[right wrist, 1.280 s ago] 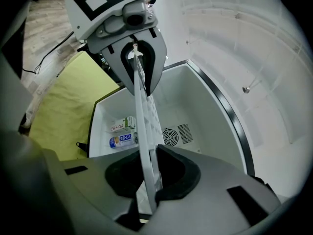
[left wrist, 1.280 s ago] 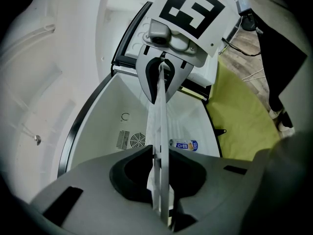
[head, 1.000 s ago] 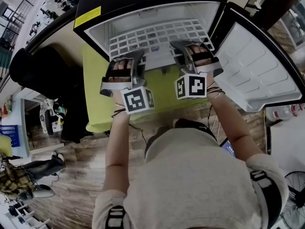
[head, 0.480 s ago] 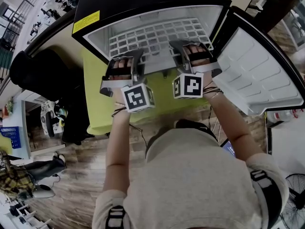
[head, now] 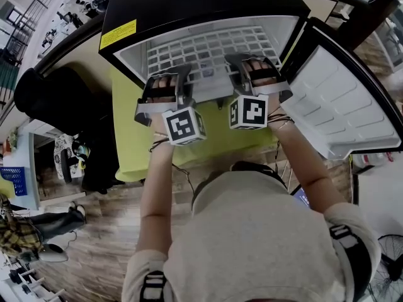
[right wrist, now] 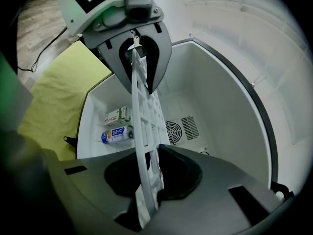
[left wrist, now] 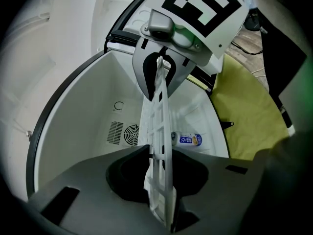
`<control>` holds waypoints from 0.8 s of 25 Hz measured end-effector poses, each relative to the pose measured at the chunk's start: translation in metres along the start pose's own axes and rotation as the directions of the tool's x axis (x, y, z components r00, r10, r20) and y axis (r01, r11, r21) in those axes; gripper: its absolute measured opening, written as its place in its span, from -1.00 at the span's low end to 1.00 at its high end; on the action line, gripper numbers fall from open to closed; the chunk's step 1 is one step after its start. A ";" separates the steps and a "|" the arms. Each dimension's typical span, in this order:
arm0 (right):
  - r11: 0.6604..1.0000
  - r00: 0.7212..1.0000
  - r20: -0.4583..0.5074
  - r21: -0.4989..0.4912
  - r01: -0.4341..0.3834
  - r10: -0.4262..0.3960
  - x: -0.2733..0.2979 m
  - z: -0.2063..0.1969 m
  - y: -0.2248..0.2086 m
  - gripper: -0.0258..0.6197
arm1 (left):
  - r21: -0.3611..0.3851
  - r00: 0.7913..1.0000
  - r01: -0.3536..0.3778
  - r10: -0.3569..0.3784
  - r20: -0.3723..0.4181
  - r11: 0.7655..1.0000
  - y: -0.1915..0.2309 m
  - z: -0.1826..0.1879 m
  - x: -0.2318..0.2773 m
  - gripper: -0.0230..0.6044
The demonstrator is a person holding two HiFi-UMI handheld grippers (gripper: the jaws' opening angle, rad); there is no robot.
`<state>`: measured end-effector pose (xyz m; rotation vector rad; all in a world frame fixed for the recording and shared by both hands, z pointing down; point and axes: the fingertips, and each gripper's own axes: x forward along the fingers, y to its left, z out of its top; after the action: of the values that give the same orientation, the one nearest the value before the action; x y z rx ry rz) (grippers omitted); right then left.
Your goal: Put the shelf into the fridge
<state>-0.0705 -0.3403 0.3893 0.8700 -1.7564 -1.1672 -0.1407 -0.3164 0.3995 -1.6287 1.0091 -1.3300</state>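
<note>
Head view: the left claw (head: 170, 82) and the right claw (head: 253, 69) both grasp the front edge of the white grid shelf (head: 208, 48). It sits partly inside the open black fridge (head: 189, 5) on a yellow-green surface (head: 132, 146).

Left gripper view: the jaws clench the shelf, seen edge-on. A can (left wrist: 187, 140) lies inside the fridge.

Right gripper view: the jaws have just been opening slightly, with the shelf between them and the pads touching it.

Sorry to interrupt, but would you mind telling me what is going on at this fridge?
A person holds a white grid shelf partly inside the open fridge, gripping its near edge with the left gripper and the right gripper. The right gripper's fingers have just been opening slightly, with the shelf between them. A can and a carton lie on the fridge floor.
</note>
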 end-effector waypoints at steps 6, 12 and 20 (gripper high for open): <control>1.000 1.000 -0.004 0.013 0.003 -0.003 0.004 -0.001 -0.001 -0.72 | -0.064 1.000 0.000 0.002 0.023 0.998 0.003 -0.001 0.003 -0.65; 1.000 1.000 -0.009 0.026 -0.009 0.009 0.002 0.000 -0.001 -0.68 | -0.099 1.000 -0.012 0.014 0.017 0.995 0.003 0.000 0.000 -0.65; 0.999 1.000 -0.004 0.046 -0.004 0.004 -0.014 -0.001 -0.001 -0.58 | -0.171 0.999 -0.011 0.018 0.040 0.985 0.000 0.003 -0.018 -0.59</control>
<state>-0.0637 -0.3290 0.3855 0.8952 -1.7867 -1.1255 -0.1399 -0.2995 0.3922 -1.7653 1.1339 -1.2231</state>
